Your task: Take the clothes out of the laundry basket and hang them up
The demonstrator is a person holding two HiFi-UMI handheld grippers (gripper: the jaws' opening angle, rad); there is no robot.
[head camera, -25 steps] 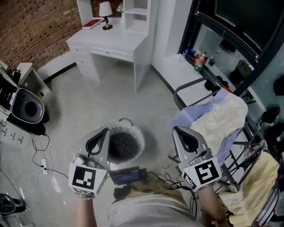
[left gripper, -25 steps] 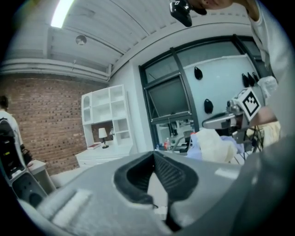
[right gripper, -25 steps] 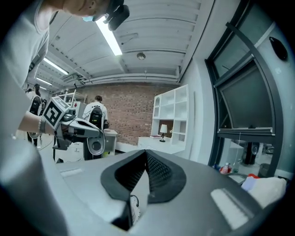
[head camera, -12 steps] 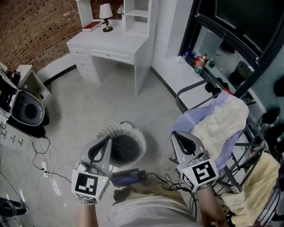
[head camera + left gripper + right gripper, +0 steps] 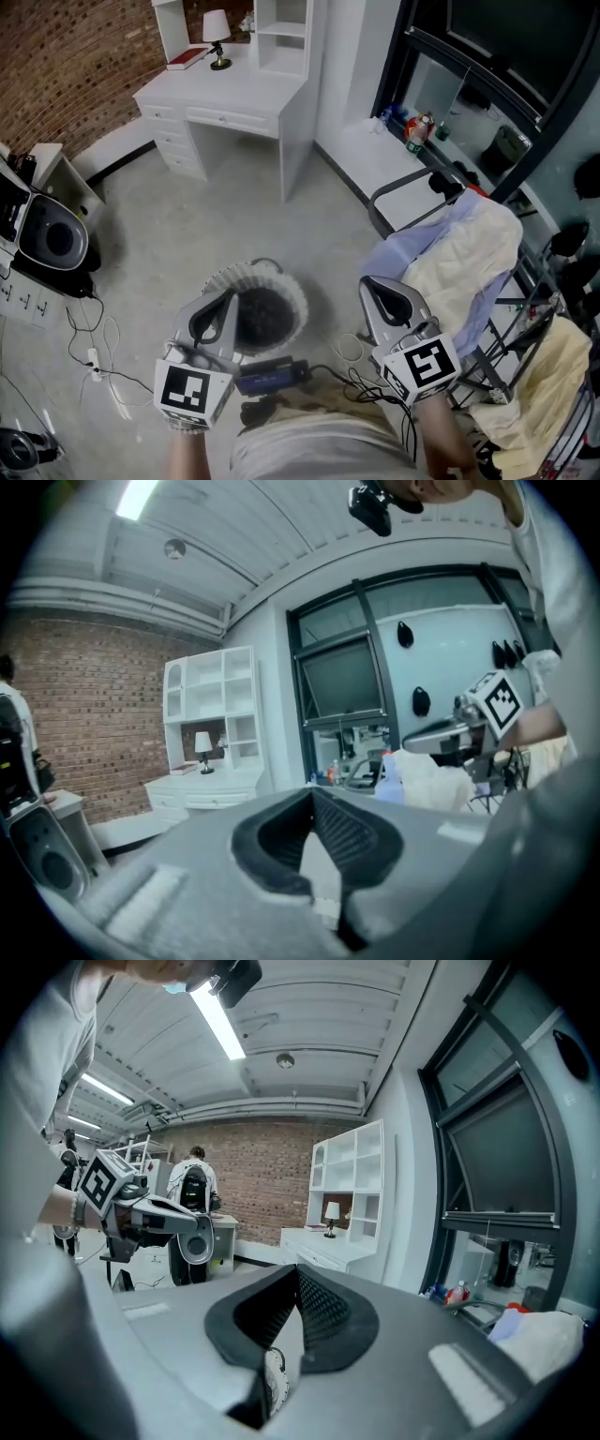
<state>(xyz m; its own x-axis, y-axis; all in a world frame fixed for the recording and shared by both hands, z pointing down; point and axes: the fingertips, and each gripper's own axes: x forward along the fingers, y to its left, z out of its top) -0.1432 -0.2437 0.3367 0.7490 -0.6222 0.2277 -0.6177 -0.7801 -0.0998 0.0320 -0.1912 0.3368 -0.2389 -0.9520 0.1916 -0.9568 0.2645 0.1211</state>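
Dark clothes (image 5: 265,316) in basket (image 5: 298,298), near centre: likely soft, light, limp; pinch top fold. Left gripper (image 5: 222,298), right gripper (image 5: 372,285): closed, empty.

No words, numbers or brand names are showing legibly anywhere. The left gripper (image 5: 228,293) and the right gripper (image 5: 367,281) are carrying only black-and-white square marker patterns on their cubes (image 5: 184,389). The labels on the bottles (image 5: 416,131) are appearing too small to read.
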